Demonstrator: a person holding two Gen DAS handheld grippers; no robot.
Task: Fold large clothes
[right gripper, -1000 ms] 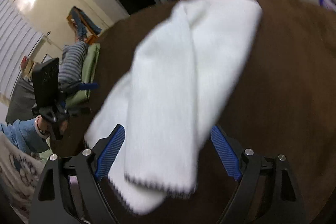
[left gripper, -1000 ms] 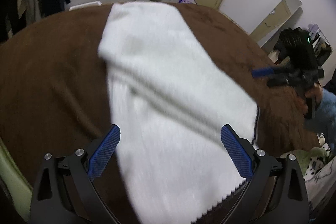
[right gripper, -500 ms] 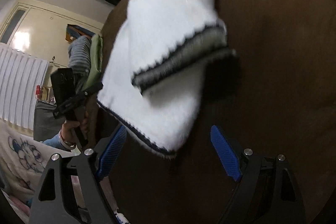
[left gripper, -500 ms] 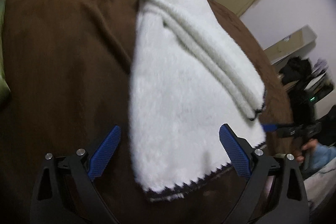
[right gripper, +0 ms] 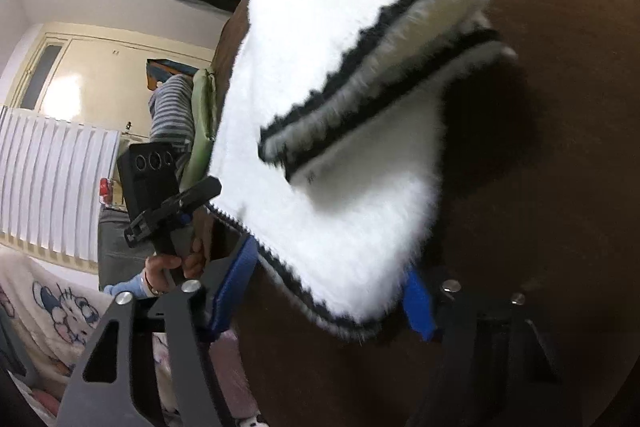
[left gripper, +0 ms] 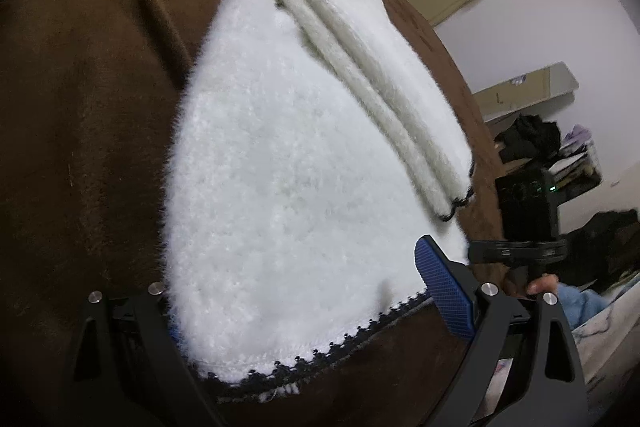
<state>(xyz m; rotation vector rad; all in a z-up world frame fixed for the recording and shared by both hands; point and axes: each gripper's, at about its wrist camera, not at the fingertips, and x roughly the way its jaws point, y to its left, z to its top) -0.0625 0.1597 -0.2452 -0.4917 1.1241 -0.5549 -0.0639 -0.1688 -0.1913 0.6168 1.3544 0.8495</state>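
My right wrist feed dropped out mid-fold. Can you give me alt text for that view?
The right gripper straddles the near corner of the white garment on the brown blanket, its jaws just closing but not clearly pinching. A black-trimmed fold lies on top, and the left gripper waits at the left edge.

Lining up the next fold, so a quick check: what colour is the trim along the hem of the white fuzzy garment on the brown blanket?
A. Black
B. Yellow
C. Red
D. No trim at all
A: the white fuzzy garment carries a dark, black scalloped trim along its hem, and the right wrist view shows the same black edging on the folded-over layers lying on the brown blanket.
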